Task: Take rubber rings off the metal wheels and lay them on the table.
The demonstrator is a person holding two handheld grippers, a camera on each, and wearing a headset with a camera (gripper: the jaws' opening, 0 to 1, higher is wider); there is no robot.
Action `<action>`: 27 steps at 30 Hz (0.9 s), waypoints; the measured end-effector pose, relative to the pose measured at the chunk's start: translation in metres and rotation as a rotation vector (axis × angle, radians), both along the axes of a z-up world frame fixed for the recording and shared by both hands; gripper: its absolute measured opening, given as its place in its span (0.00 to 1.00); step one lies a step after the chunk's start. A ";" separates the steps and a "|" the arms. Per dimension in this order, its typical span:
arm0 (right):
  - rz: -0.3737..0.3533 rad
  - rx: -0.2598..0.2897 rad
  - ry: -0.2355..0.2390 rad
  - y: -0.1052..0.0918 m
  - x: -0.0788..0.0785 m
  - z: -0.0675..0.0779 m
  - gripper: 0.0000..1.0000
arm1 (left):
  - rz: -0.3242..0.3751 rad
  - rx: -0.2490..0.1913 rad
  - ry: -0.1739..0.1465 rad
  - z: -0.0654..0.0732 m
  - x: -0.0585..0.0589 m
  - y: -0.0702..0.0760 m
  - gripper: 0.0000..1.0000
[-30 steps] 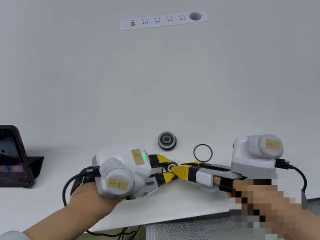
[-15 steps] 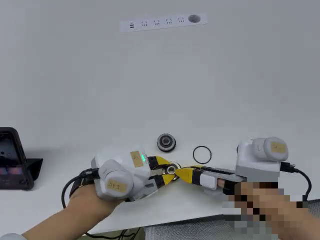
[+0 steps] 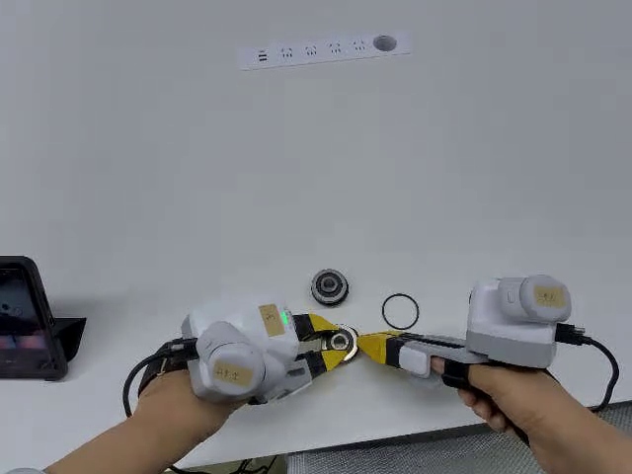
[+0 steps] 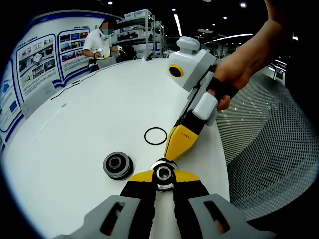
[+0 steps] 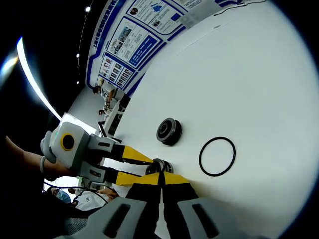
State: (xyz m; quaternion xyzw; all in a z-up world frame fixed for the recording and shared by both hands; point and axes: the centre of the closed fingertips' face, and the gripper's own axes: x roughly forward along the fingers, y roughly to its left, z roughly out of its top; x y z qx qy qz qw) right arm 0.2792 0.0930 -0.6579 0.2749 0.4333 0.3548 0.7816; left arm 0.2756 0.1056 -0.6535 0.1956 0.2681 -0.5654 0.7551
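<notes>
One thin black rubber ring (image 5: 200,158) lies on white table (image 3: 148,267). Left gripper (image 3: 334,342) clamps small silver metal wheel (image 3: 343,343); right gripper (image 3: 367,344) has jaws together at its rim. Black-ringed metal wheel (image 3: 330,285), 12 o'clock of it, not yet stripped.

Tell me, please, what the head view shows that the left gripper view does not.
The head view adds a power strip and a dark device on a stand. The left gripper view adds a person by shelves and wall posters. Both share the left gripper shut on a metal wheel, the right gripper at its rim, a second wheel and a loose rubber ring on the table.
</notes>
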 end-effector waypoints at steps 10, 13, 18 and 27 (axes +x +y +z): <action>0.010 0.005 -0.018 0.002 -0.001 0.004 0.02 | -0.001 -0.004 -0.001 0.000 0.000 0.000 0.13; 0.013 0.006 -0.019 0.003 0.000 0.005 0.02 | -0.001 -0.003 -0.001 0.000 0.000 0.000 0.13; 0.015 0.013 -0.020 0.005 -0.001 0.007 0.02 | 0.000 -0.003 -0.001 0.000 0.000 0.000 0.13; 0.022 0.038 -0.019 0.010 -0.003 0.013 0.02 | 0.000 -0.003 -0.001 0.000 0.000 0.000 0.13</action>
